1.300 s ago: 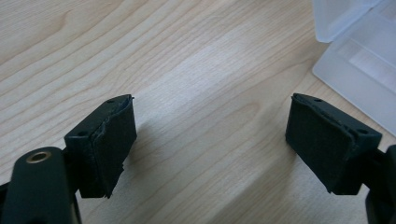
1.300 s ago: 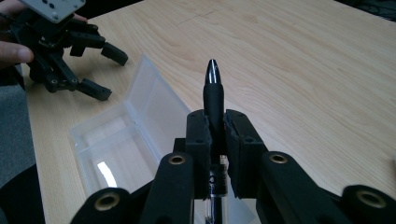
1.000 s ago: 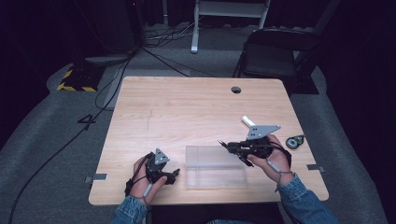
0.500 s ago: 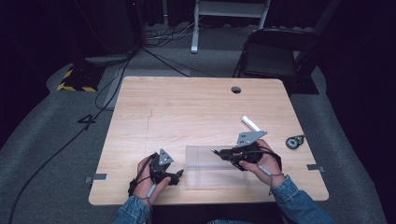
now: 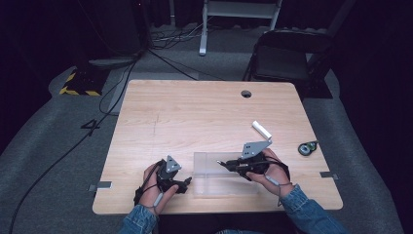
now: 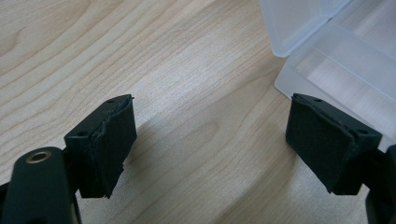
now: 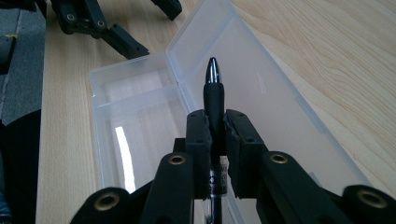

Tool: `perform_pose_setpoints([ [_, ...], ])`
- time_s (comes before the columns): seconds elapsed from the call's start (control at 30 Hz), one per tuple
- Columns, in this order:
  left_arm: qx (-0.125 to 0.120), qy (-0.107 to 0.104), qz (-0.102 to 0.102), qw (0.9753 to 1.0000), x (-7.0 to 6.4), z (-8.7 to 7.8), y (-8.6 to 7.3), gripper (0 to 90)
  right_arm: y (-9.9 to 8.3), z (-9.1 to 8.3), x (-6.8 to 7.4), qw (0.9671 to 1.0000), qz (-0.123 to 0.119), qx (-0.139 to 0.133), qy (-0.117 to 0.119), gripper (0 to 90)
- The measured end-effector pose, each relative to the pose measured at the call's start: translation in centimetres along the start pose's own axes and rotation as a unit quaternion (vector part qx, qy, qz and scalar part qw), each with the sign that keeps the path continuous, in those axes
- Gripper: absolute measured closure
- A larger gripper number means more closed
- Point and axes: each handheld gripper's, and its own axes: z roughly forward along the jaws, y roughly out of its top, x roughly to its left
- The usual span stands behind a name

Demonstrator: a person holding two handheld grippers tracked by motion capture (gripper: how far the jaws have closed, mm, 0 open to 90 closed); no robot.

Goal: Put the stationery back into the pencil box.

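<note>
Pen [image 7: 214, 88] pinched between the jaws of the right gripper [image 7: 215, 135], held above the open clear plastic case [image 7: 140, 116] near the front edge of the wooden table [image 5: 195, 112]. The left gripper [image 6: 210, 140] waits just beside the case's left end, jaws spread and holding nothing. The step in hand looks like placing the pen inside; next, it likely needs lowering lengthwise into the tray before release.

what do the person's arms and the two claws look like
Both sleeves are blue denim. Each hand wears dark straps. The left claw and the right claw are black, with flat padded jaws and brass-coloured pivot pins. Each carries a grey three-cornered plate on top.
</note>
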Motion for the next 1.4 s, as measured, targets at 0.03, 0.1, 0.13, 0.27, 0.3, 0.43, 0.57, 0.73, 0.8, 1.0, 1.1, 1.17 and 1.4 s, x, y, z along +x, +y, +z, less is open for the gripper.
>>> perform_pose_setpoints([
  [0.03, 0.000, 0.000, 0.000, 1.0000, 0.0, 0.0, 0.0, 16.8, 0.0, 0.1, 0.0, 1.0000, -0.005, 0.002, -0.001, 80.8],
  [0.1, 0.000, 0.000, 0.000, 1.0000, 0.0, 0.0, 0.0, 16.8, -0.1, 0.2, 0.0, 0.9999, -0.010, 0.003, -0.002, 80.7],
  [0.13, 0.000, 0.000, -0.001, 1.0000, 0.0, 0.0, 0.0, 16.8, -0.1, 0.2, 0.0, 0.9999, -0.011, 0.002, -0.002, 80.7],
  [0.27, 0.000, 0.000, 0.000, 1.0000, 0.0, 0.0, 0.0, 16.8, -0.2, 0.2, -0.1, 0.9999, -0.013, 0.001, -0.006, 80.7],
  [0.3, 0.000, 0.000, -0.001, 1.0000, 0.0, 0.0, 0.0, 16.8, -0.2, 0.2, -0.1, 0.9998, -0.015, 0.002, -0.010, 80.7],
  [0.43, 0.002, 0.003, -0.002, 1.0000, -0.1, 0.0, 0.1, 16.8, -0.3, 0.4, -0.2, 0.9995, -0.028, 0.005, -0.014, 80.7],
  [0.57, 0.002, 0.003, -0.002, 1.0000, -0.1, 0.0, 0.1, 16.7, -0.3, 0.5, 0.0, 0.9991, -0.040, 0.009, -0.013, 80.7],
  [0.73, 0.002, 0.003, -0.003, 1.0000, -0.1, 0.0, 0.1, 16.8, -0.4, 0.8, 0.0, 0.9990, -0.043, 0.012, -0.007, 80.6],
  [0.8, 0.002, 0.003, -0.003, 1.0000, -0.1, 0.0, 0.1, 16.8, -0.4, 0.9, 0.0, 0.9988, -0.045, 0.015, -0.004, 80.6],
  [1.0, 0.002, 0.003, -0.003, 1.0000, -0.1, 0.0, 0.1, 16.8, -0.5, 1.1, 0.1, 0.9989, -0.042, 0.022, 0.003, 80.6],
  [1.1, 0.002, 0.003, -0.003, 1.0000, -0.1, 0.0, 0.1, 16.8, -0.6, 1.3, 0.2, 0.9988, -0.042, 0.025, 0.006, 80.6],
  [1.17, 0.002, 0.003, -0.002, 1.0000, -0.1, 0.0, 0.1, 16.7, -0.6, 1.4, 0.3, 0.9988, -0.042, 0.026, 0.008, 80.6],
  [1.4, 0.002, 0.003, -0.002, 1.0000, -0.1, 0.0, 0.1, 16.8, -0.5, 1.5, 0.6, 0.9983, -0.046, 0.033, 0.012, 80.5],
])
